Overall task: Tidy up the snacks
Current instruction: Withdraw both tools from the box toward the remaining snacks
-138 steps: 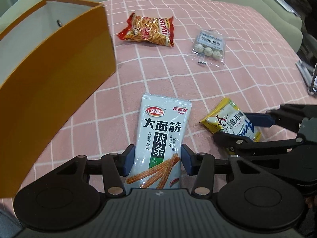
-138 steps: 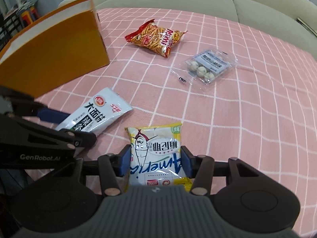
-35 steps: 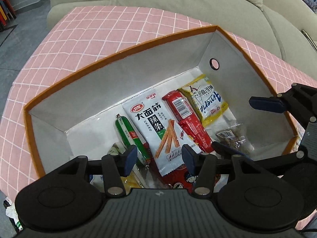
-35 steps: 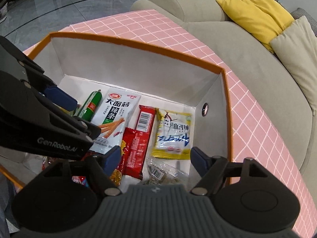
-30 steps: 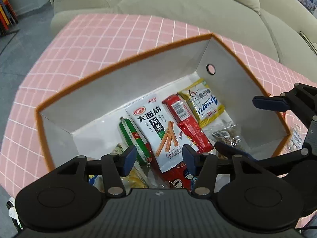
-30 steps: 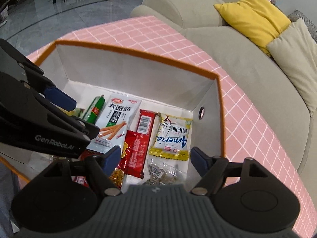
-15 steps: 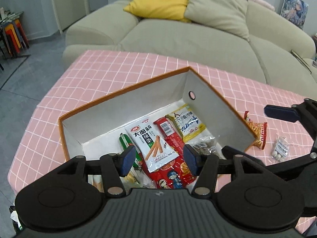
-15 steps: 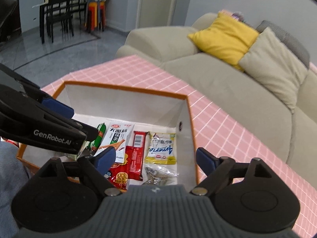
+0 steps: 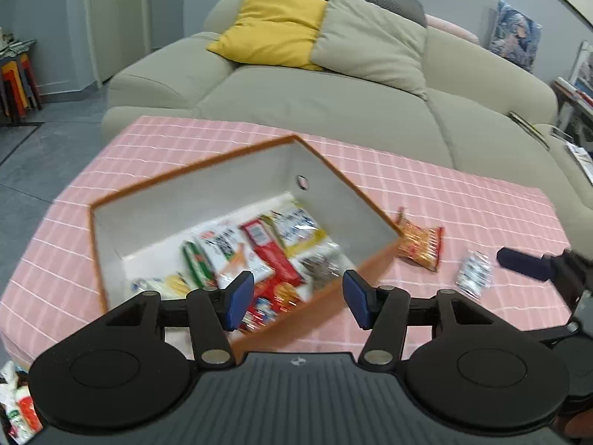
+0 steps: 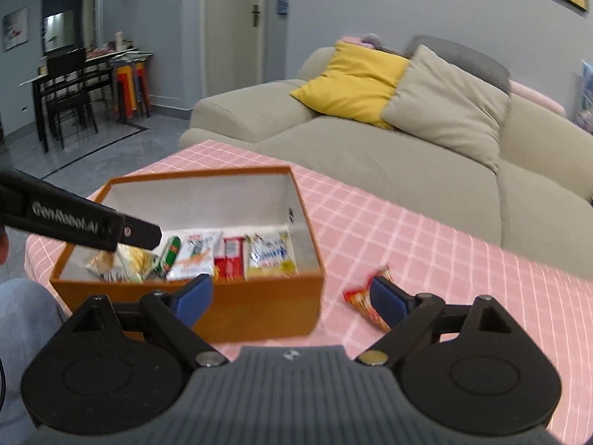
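An orange box [image 9: 374, 256] with a white inside stands on the pink checked cloth and holds several snack packs, among them a white spicy-strip pack [image 9: 226, 248], a red pack [image 9: 270, 252] and a yellow-white pack [image 9: 300, 228]. The box also shows in the right wrist view [image 10: 259, 304]. An orange-red snack bag [image 9: 420, 244] and a clear pack of white balls [image 9: 474, 272] lie on the cloth right of the box. My left gripper [image 9: 298, 298] is open and empty, raised above the box's near side. My right gripper [image 10: 292, 296] is open and empty, above the box's right corner and the orange-red bag [image 10: 365, 306].
A grey-green sofa [image 9: 333, 96] with a yellow cushion [image 9: 274, 29] and a beige cushion stands behind the table. The cloth's edge [image 9: 22, 348] runs at the lower left. A dark table with chairs and stools [image 10: 74, 81] stands far left.
Both grippers dropped their packs into the box, then lifted up and back; the box now looks smaller and the snacks right of it have come into view. The jaws opened wider.
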Motion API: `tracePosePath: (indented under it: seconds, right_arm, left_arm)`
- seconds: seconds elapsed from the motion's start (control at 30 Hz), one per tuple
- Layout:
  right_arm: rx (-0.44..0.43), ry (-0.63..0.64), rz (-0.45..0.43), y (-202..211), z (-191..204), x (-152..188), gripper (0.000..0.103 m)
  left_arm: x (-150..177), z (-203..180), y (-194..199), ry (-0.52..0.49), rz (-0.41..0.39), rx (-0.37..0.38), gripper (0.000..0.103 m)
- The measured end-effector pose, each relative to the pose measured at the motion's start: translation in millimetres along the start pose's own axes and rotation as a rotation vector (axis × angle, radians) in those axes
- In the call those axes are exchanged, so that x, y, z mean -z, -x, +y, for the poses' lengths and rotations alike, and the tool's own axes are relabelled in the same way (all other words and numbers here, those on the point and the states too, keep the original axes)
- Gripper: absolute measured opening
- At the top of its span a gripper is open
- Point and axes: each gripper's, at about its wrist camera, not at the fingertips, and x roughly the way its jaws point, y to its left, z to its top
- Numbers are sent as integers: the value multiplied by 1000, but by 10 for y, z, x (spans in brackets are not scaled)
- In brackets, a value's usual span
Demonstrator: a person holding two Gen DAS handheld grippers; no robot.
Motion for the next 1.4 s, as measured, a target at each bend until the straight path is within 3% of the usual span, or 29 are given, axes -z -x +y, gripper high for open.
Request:
tracePosePath:
  seconds: [0.17, 0.37, 0.7, 1.0, 1.17, 1.4]
  right_arm:
    - [41, -101, 29, 103, -182, 330, 90]
    - [167, -170, 49, 182, -397, 672, 90]
    - [249, -169, 102, 75, -727, 1006, 90]
    - [244, -212, 181, -272, -1105, 1017, 90]
    - [250, -270, 201, -469, -1321, 913, 90]
    - [245, -293, 225, -739, -1465, 761, 90]
  left_arm:
    - [191, -279, -87, -51, 41, 66, 65]
    - [385, -586, -215, -106, 52, 128, 65]
    - [503, -898, -594, -165, 74, 159, 65]
    - [418, -1114, -902, -232, 90, 151, 65]
    - [218, -1287, -990, -273, 47, 152, 65]
    - [-114, -1517, -1227, -310, 45, 144, 67]
